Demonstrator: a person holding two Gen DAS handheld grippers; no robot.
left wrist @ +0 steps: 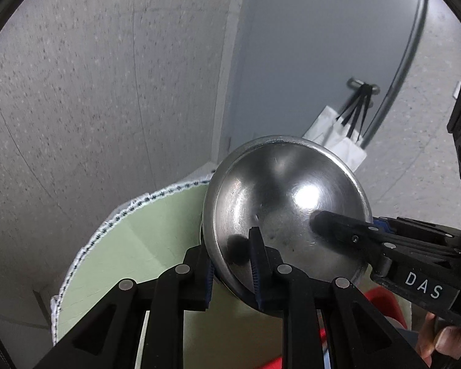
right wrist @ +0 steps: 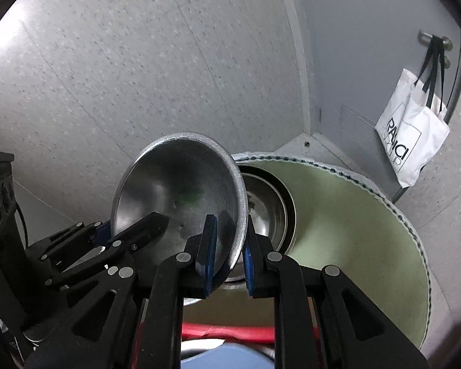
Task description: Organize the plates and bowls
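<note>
A steel bowl (left wrist: 287,203) is held tilted in the air above a round green mat (left wrist: 144,246). My left gripper (left wrist: 233,272) is shut on its near rim, one finger inside and one outside. My right gripper (right wrist: 227,264) is shut on the opposite rim of the same bowl (right wrist: 181,190); it shows from the right in the left wrist view (left wrist: 338,224). Behind the bowl in the right wrist view, a stack of nested steel bowls (right wrist: 267,206) sits on the mat (right wrist: 353,215).
A speckled grey floor (left wrist: 92,77) surrounds the mat. A grey door (left wrist: 322,46) has a white tote bag (right wrist: 411,141) hanging from its handle. Something red (right wrist: 227,330) and something blue (right wrist: 227,356) lie below the grippers.
</note>
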